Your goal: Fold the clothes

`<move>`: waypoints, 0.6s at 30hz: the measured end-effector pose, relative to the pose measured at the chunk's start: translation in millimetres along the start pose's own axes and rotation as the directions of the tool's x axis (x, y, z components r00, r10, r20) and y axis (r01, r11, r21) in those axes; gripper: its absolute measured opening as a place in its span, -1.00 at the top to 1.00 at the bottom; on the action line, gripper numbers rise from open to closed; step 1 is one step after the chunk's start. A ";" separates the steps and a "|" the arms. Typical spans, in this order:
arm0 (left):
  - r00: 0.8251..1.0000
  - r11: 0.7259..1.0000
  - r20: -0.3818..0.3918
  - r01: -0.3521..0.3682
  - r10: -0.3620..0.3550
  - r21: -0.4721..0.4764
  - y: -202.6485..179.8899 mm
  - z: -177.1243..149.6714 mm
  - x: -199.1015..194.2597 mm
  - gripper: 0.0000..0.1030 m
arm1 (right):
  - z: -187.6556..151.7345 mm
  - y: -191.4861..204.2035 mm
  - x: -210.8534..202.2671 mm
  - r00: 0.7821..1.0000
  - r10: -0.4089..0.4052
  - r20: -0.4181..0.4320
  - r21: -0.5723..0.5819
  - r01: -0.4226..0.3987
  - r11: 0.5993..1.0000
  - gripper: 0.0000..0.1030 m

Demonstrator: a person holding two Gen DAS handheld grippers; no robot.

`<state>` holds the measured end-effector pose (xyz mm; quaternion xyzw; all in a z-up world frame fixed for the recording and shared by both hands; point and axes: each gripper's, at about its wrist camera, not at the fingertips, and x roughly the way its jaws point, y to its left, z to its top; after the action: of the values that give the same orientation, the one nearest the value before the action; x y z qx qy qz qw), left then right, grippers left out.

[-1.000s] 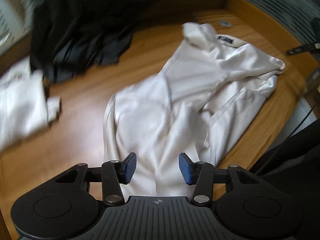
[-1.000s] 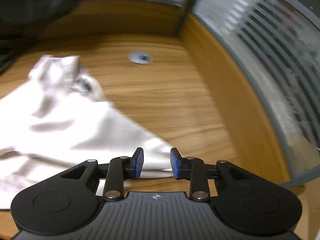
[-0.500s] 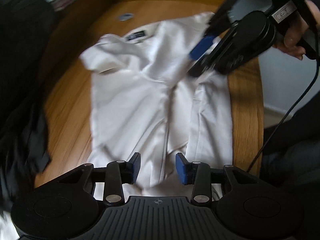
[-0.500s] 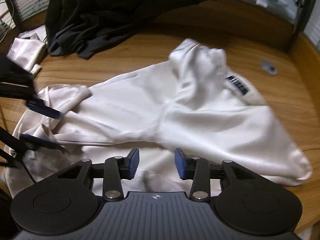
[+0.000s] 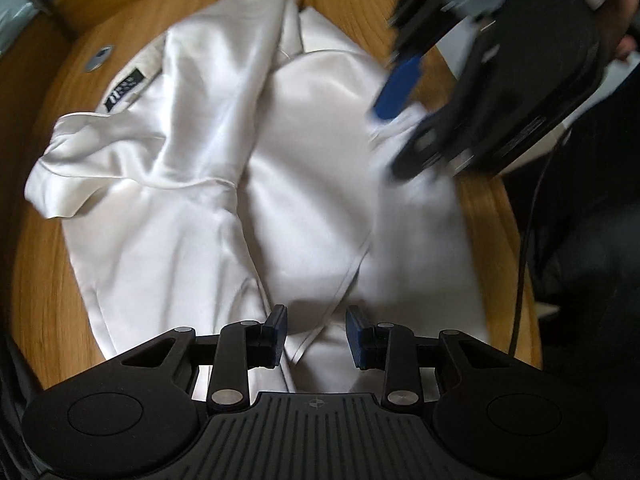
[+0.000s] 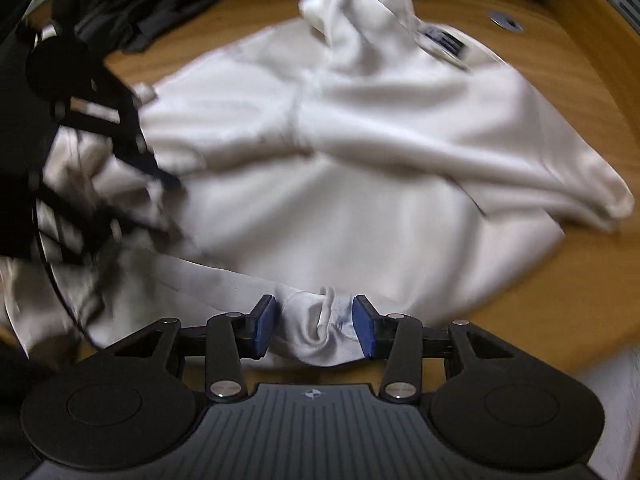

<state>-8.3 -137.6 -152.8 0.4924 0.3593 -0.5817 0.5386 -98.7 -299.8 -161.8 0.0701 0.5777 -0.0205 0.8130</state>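
Item, far left of the right wrist view: dark clothes (image 6: 132, 4) heaped on the far side of the desk (image 6: 592, 128), apart from the pale piece.

Item, left: my left gripper (image 5: 316, 334), fingers (image 5: 277, 330) parted with a clear gap, nothing clamped. A hemmed edge of the white garment (image 5: 208, 184) runs through the gap without either pad pressing on it. From the right wrist view this gripper (image 6: 160, 184) shows as a dark blur over the garment's left end.

Item, centre: the white garment (image 6: 360, 152), satin-like, spread crumpled over the wooden desk (image 5: 44, 272), covering most of it. A dark label (image 5: 123, 91) sits at its far end near the collar. Close beyond the label, a small round metal fitting (image 5: 99, 58) is set in the desk.

Item, right: my right gripper (image 6: 316, 328), fingers (image 6: 366, 330) standing apart, a bunched near edge of the garment lying between them. The cloth touches the pads, but I cannot tell if it is pinched. From the left wrist view this gripper (image 5: 396, 92) is blurred, over the garment's right side, with my hand (image 5: 616, 12) behind it.
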 end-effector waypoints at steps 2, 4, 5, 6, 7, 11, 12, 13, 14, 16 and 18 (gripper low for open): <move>1.000 1.000 -0.006 0.003 -0.003 0.016 1.1 -3.6 2.0 0.31 | -15.1 -6.2 -6.8 1.000 -0.014 -0.012 0.025 0.014 1.000 0.07; 1.000 1.000 -0.004 0.007 -0.006 0.019 3.6 -6.1 2.7 0.30 | -27.3 -10.8 -13.3 1.000 -0.027 -0.016 0.043 0.027 0.999 0.07; 1.000 1.000 -0.003 0.008 -0.008 0.020 4.8 -7.3 3.1 0.30 | -26.4 -9.3 -15.7 1.000 -0.030 -0.001 0.038 0.030 0.999 0.07; 1.000 1.000 -0.001 0.010 -0.010 0.021 6.1 -8.5 3.4 0.30 | -25.5 -7.8 -18.1 0.999 -0.034 0.014 0.032 0.033 0.999 0.07; 1.000 1.000 0.000 0.012 -0.012 0.022 7.3 -9.7 3.7 0.30 | -24.7 -6.2 -20.5 0.999 -0.037 0.029 0.027 0.037 0.999 0.07; 1.000 0.999 0.016 0.003 -0.004 0.037 5.5 -6.3 3.9 0.30 | -20.4 0.9 -28.2 0.995 -0.047 0.083 0.001 0.047 0.999 0.05; 1.000 0.999 0.022 -0.004 0.003 0.040 5.0 -5.7 4.1 0.31 | -17.3 5.5 -24.7 0.996 -0.041 0.080 -0.020 0.042 0.999 0.01; 1.000 0.999 0.028 -0.011 0.010 0.042 4.7 -5.1 4.5 0.40 | -14.1 10.2 -21.2 0.996 -0.034 0.077 -0.041 0.038 0.998 0.00; 0.999 0.999 0.035 -0.022 0.020 0.043 5.1 -4.4 5.1 0.50 | -11.0 14.8 -17.7 0.997 -0.028 0.074 -0.062 0.033 0.998 0.00; 0.998 0.998 0.049 -0.044 0.042 0.041 6.7 -3.4 5.7 0.85 | -5.0 23.9 -10.9 0.998 -0.015 0.067 -0.103 0.022 0.994 0.00; 0.996 0.998 0.067 -0.061 0.059 0.030 9.6 -3.7 4.3 0.88 | -0.1 32.2 -4.6 0.998 0.006 0.065 -0.141 0.004 0.990 0.00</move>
<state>2.1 -136.7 -156.9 0.4921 0.3169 -0.5869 0.5594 -96.7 -268.1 -154.6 0.0120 0.5511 0.0185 0.8342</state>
